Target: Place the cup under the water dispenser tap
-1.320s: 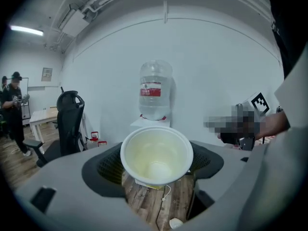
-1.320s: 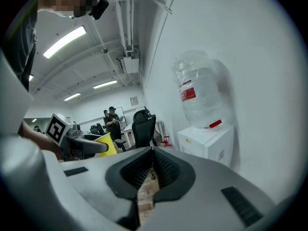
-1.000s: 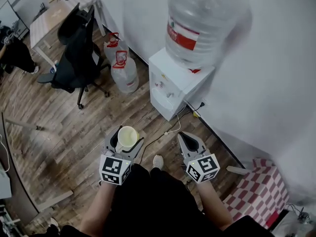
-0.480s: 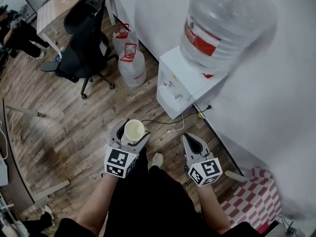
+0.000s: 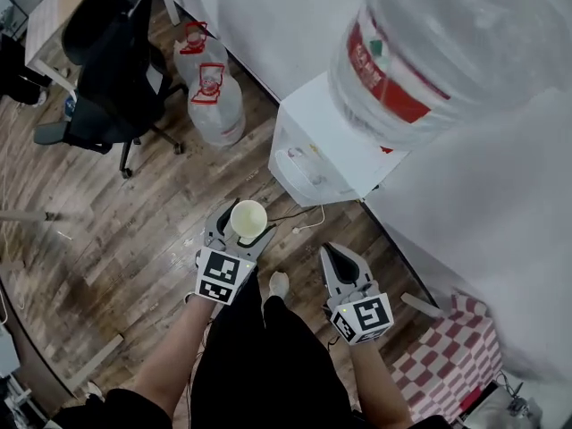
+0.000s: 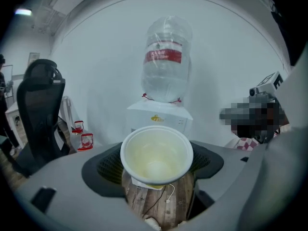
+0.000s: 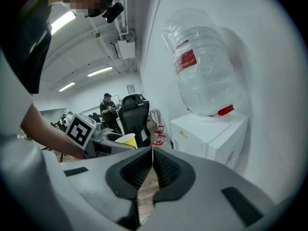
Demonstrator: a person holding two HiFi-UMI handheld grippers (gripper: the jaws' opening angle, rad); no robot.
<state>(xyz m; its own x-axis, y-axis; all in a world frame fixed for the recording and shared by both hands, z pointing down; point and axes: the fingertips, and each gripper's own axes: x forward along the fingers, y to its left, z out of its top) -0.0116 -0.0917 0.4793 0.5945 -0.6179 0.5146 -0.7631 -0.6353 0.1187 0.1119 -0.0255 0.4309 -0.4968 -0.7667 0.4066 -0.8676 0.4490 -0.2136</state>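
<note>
My left gripper is shut on a pale yellow cup, which stands upright and empty between the jaws. The white water dispenser stands against the wall ahead, with a big clear bottle on top. Its taps are small on the front face, above and right of the cup. In the left gripper view the water dispenser is straight ahead behind the cup. My right gripper is shut, with nothing held, at the right of the cup. The right gripper view shows its pads meeting and the cup at the left.
Two spare water bottles stand on the wooden floor left of the dispenser. A black office chair is further left. A white cable runs across the floor below the dispenser. A red-checked cloth lies at the lower right.
The view has moved closer to the dispenser, which now looms larger. My left gripper with the cup has come forward towards it. The right gripper stays shut beside it.
</note>
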